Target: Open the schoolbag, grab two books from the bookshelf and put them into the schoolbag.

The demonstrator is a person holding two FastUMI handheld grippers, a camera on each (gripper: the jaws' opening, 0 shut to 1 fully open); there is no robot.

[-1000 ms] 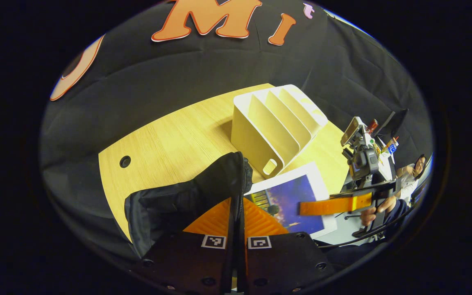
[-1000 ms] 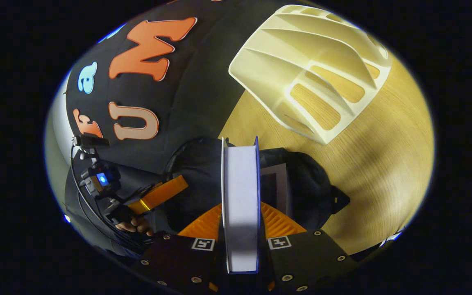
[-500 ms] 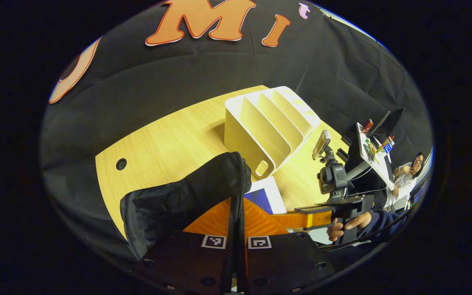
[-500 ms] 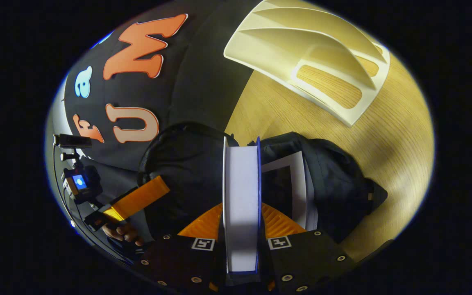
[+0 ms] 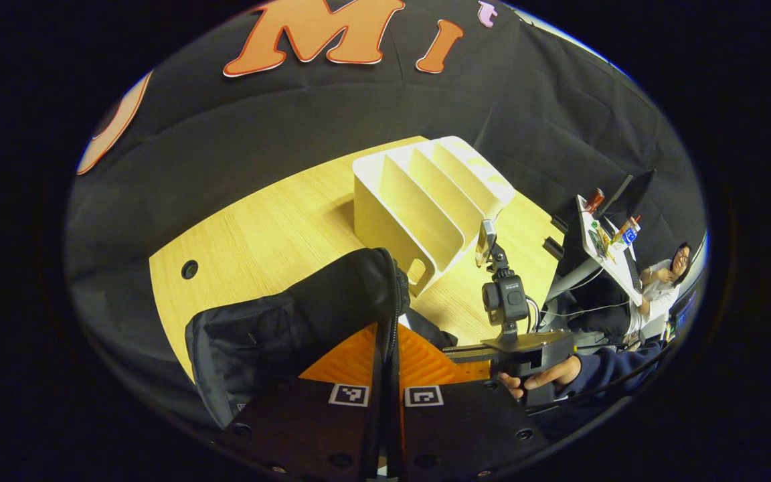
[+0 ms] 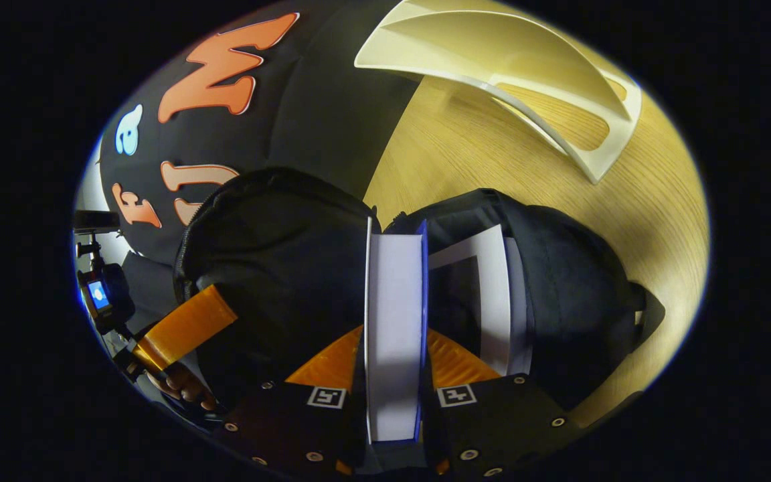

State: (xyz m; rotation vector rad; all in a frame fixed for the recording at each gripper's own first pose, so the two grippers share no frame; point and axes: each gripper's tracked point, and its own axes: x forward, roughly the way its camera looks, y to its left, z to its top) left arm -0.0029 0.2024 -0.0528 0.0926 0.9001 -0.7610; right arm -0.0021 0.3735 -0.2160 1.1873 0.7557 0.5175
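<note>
The right claw [image 6: 393, 361], clamped on the second book [image 6: 393, 321], has dropped from above the table [image 6: 626, 221] into the schoolbag [image 6: 559, 281] mouth, beside the first book [image 6: 492, 294]. The left claw [image 5: 385, 361] still pinches the bag's rim, holding it open. The bookshelf [image 5: 425, 201] stands empty, so only release seems left.

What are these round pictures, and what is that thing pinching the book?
A person holds two pinching tools, one in each hand, and each carries a camera looking along its own fingers. In the right gripper view, the right tool squeezes a thick white-paged book with blue covers, lowering it into the open black fabric schoolbag, where another white-edged book already sits. In the left gripper view, the left tool is pinching the schoolbag's edge to hold it open. Behind, on the light wooden table, stands a cream plastic bookshelf with slanted dividers.
</note>
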